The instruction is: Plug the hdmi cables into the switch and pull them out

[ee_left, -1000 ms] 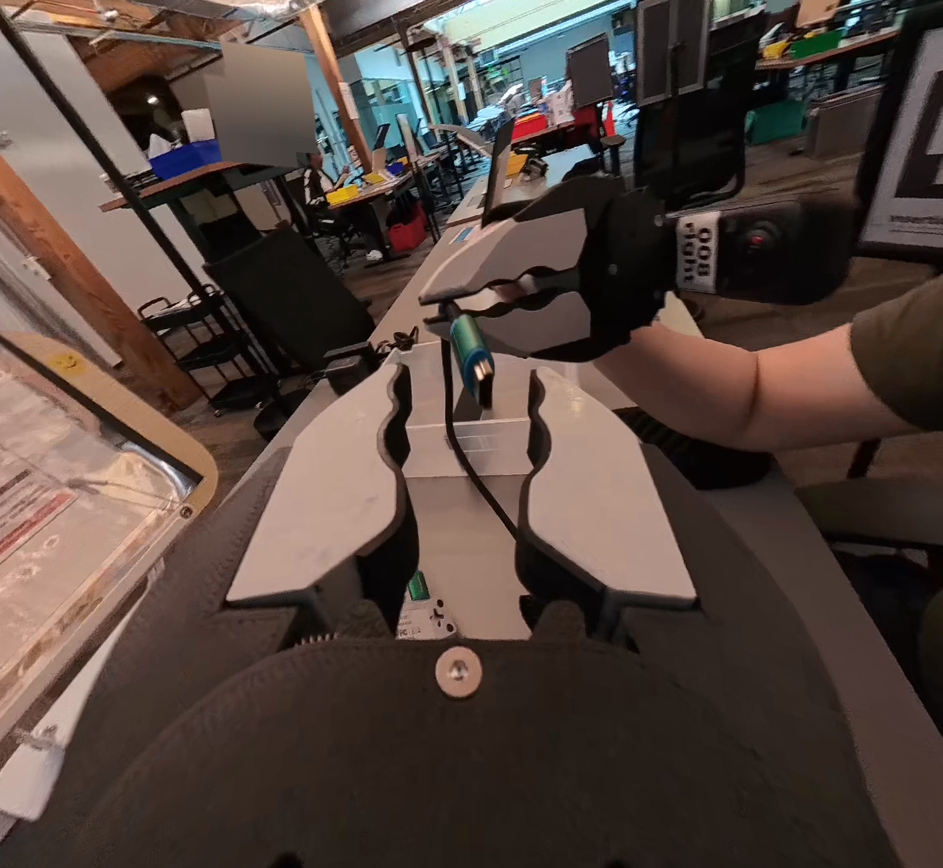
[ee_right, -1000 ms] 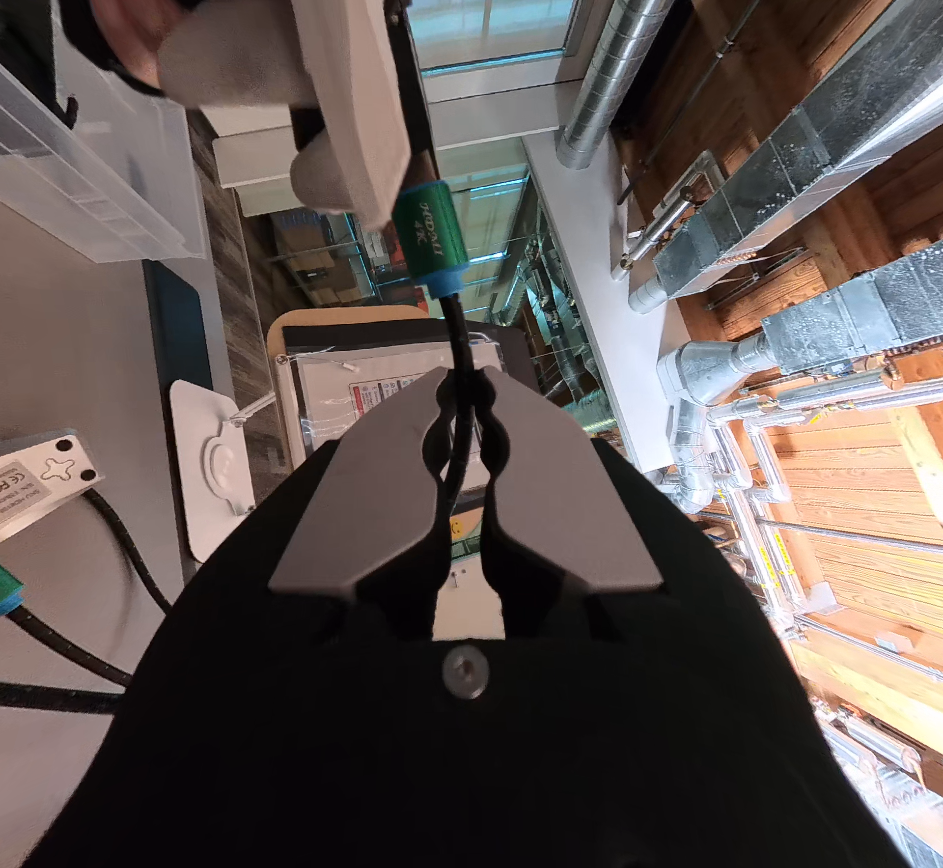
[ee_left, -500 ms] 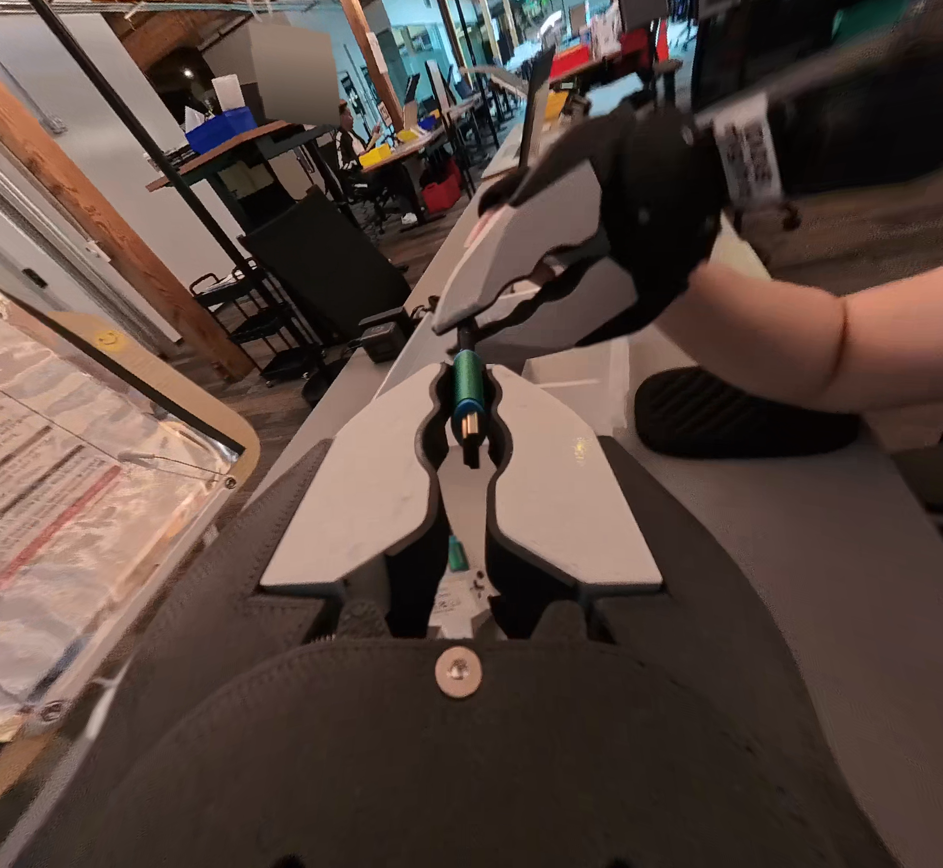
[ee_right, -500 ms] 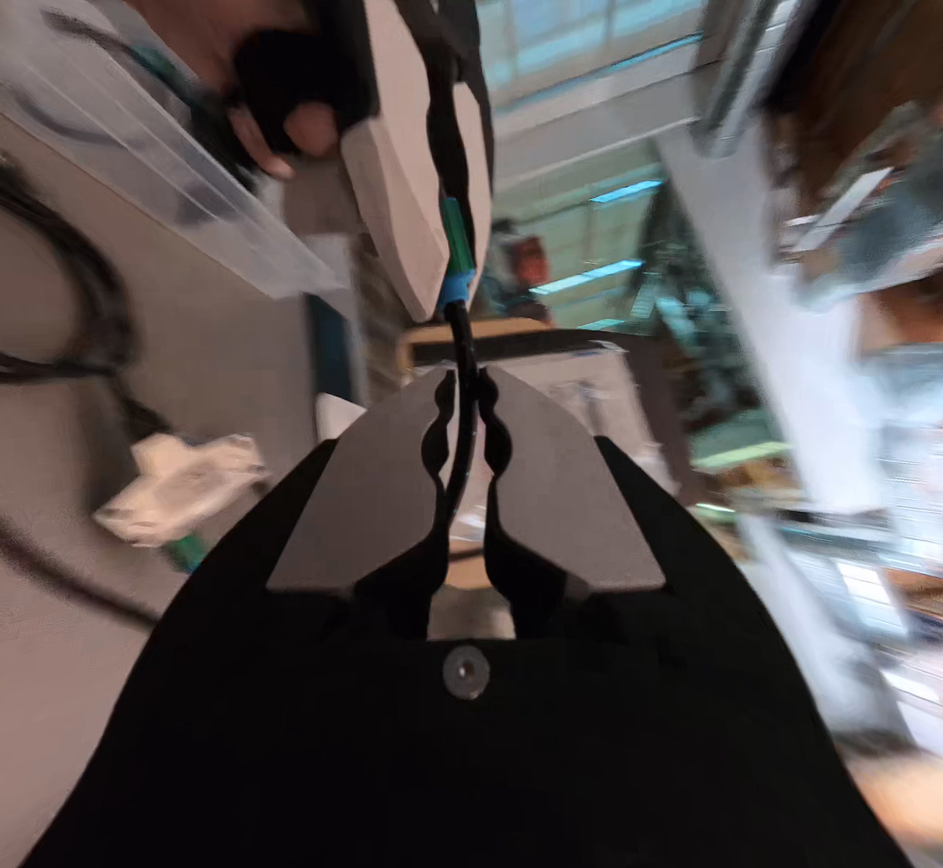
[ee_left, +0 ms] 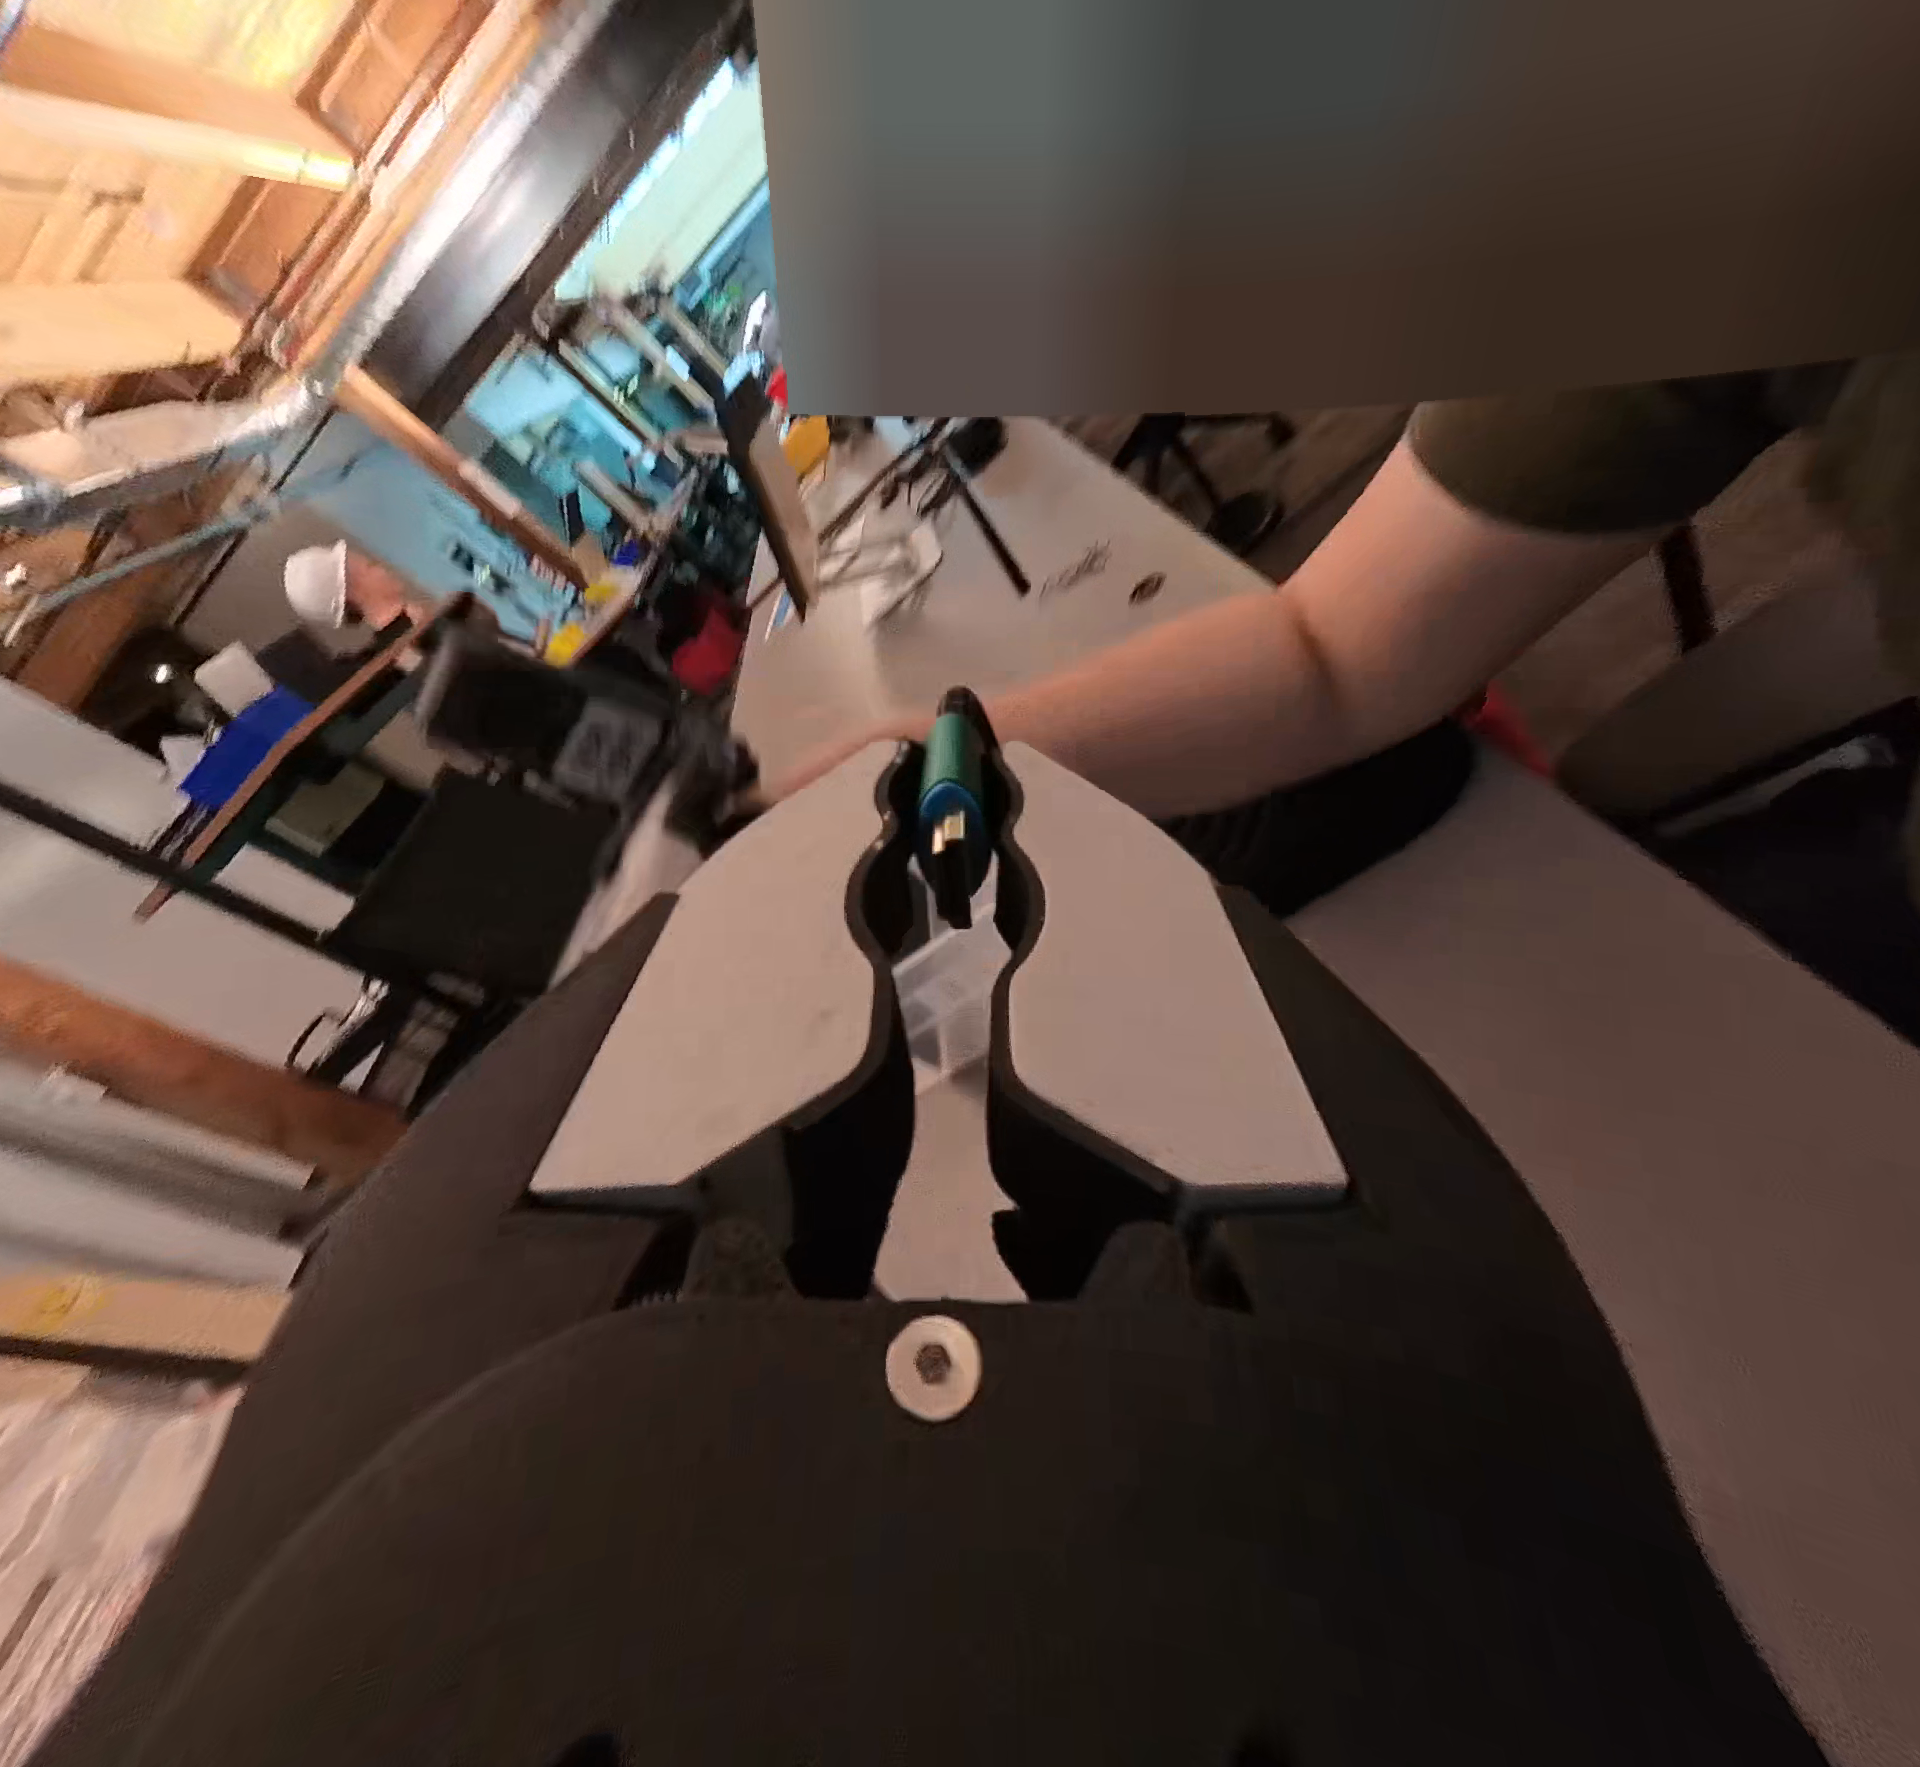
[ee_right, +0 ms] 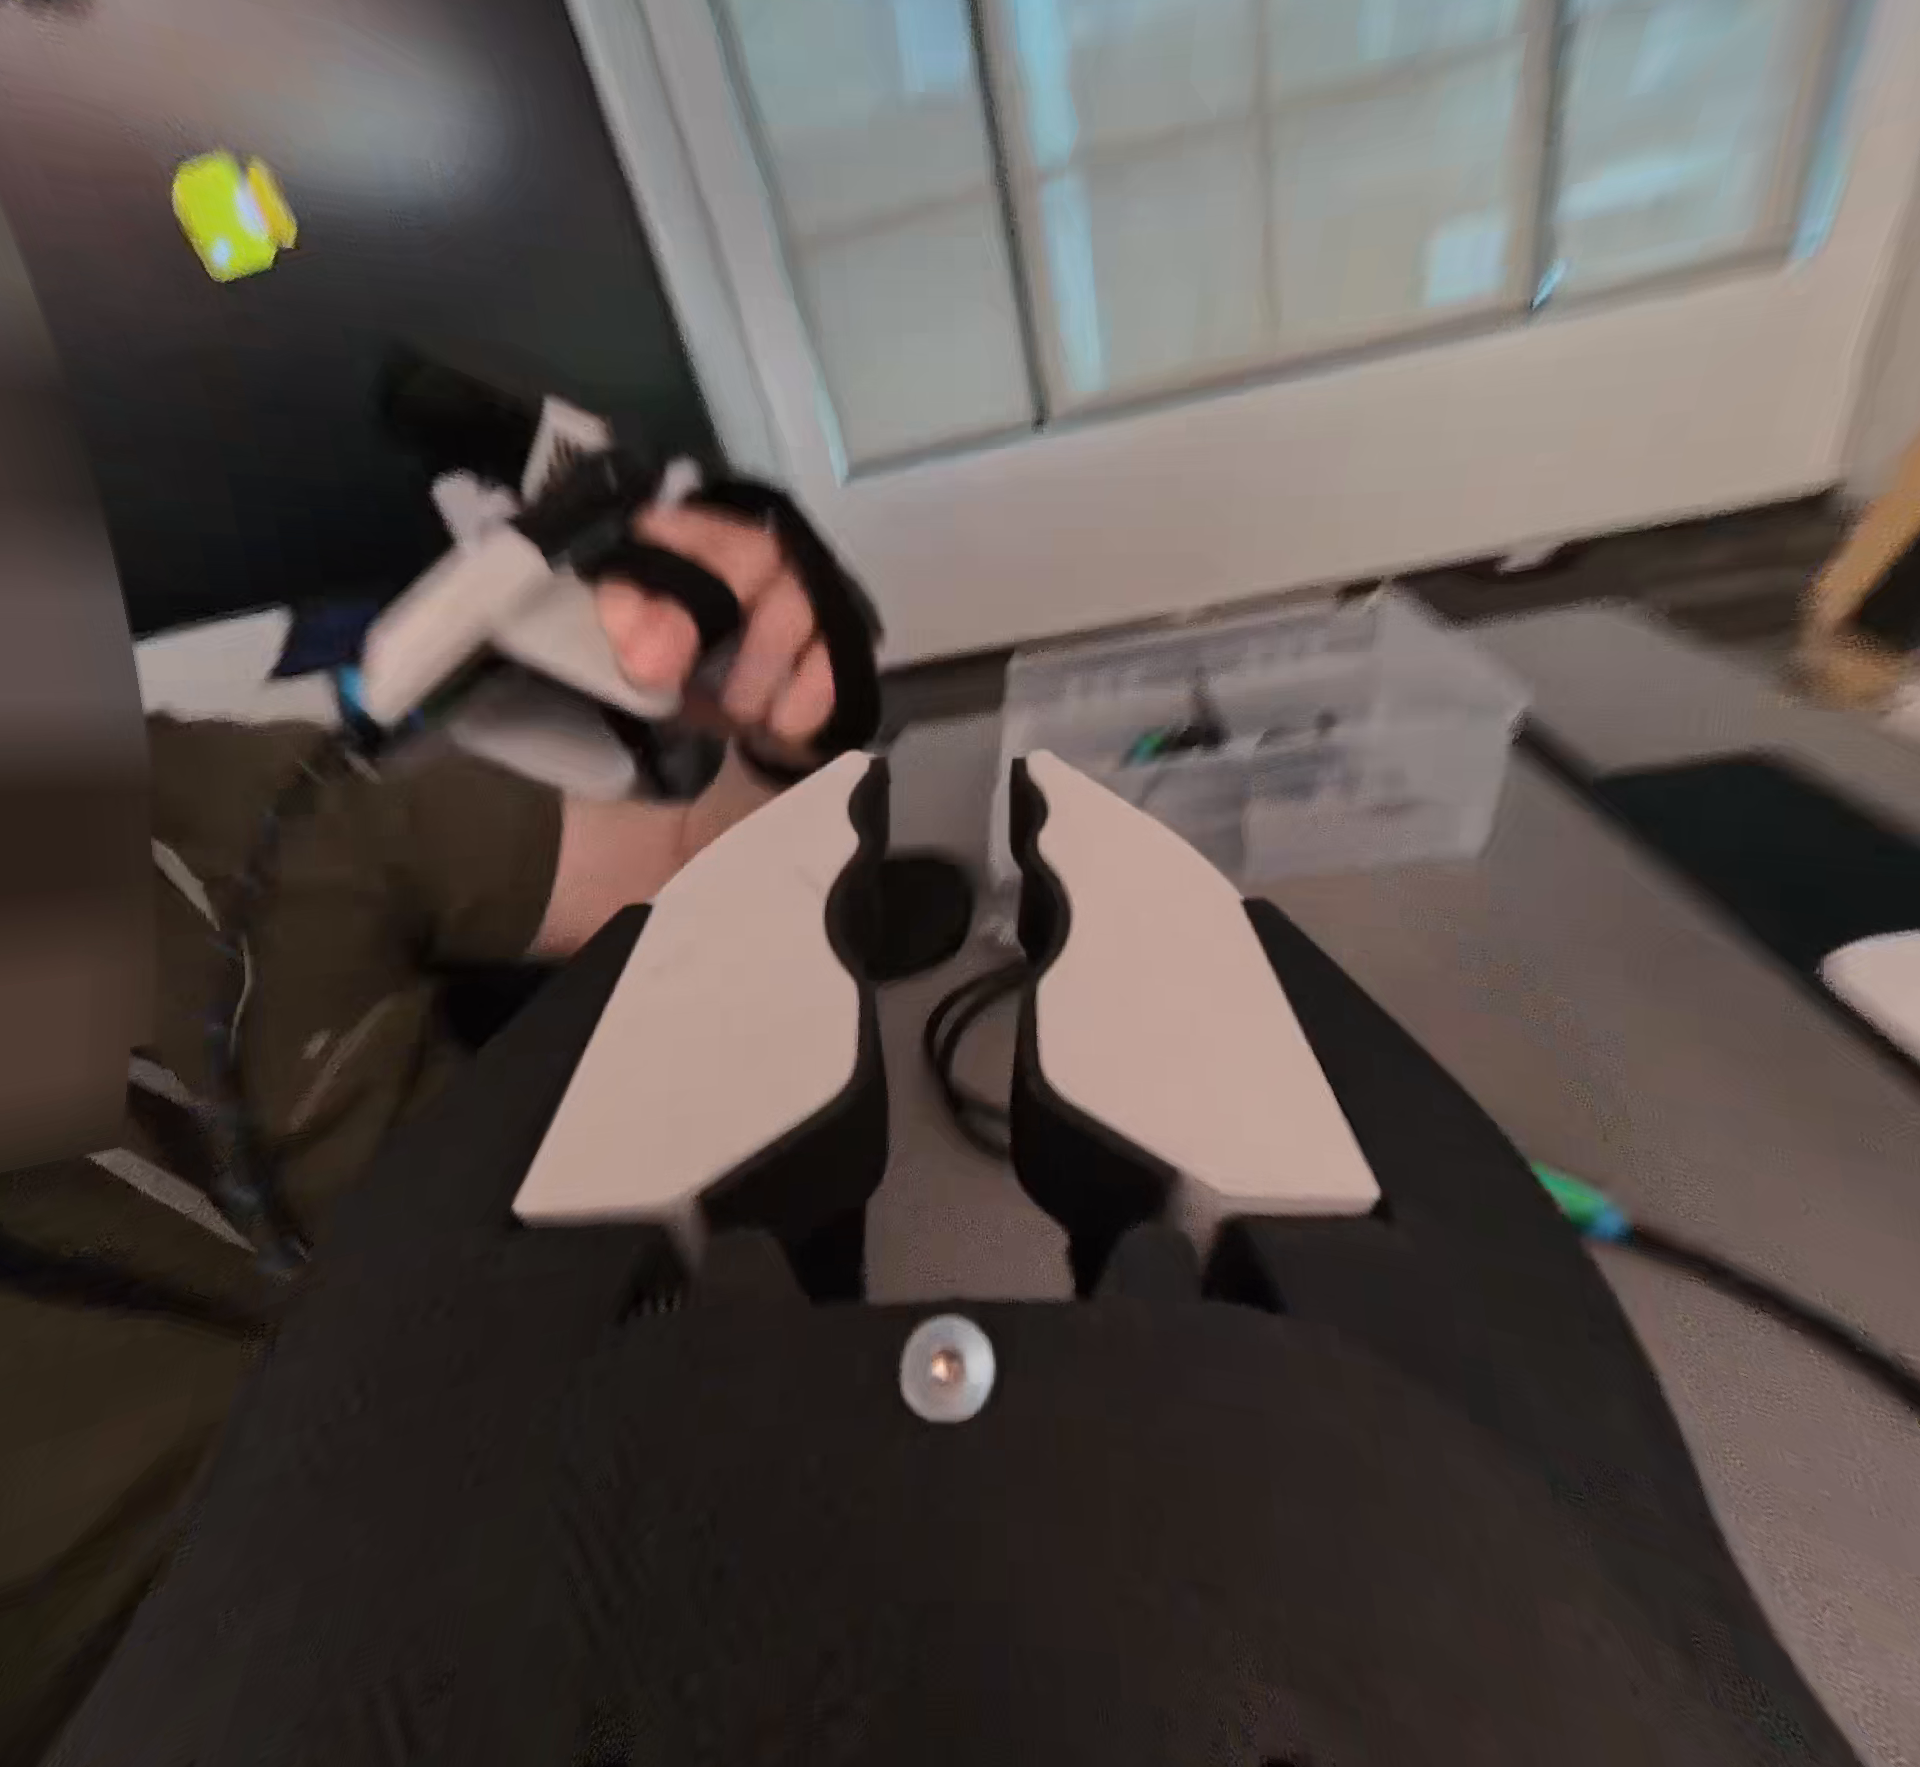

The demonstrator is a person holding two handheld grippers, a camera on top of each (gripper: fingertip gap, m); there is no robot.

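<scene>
My left gripper clamped on green HDMI plug, contacts facing camera. Right gripper jaws apart, empty. Switch unseen; next, I judge, find port, align plug.

workshop/lab | exposed ceiling ducts | cluttered workbenches | grey table

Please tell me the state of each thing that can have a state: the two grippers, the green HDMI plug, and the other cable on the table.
left gripper: shut on the green HDMI plug, held in the air.
green HDMI plug: clamped between the fingers, metal tip free, not plugged in.
right gripper: open, nothing between its fingers.
second green plug: lying loose on the grey table, unplugged.
clear plastic box: standing on the table; contents blurred.
</scene>
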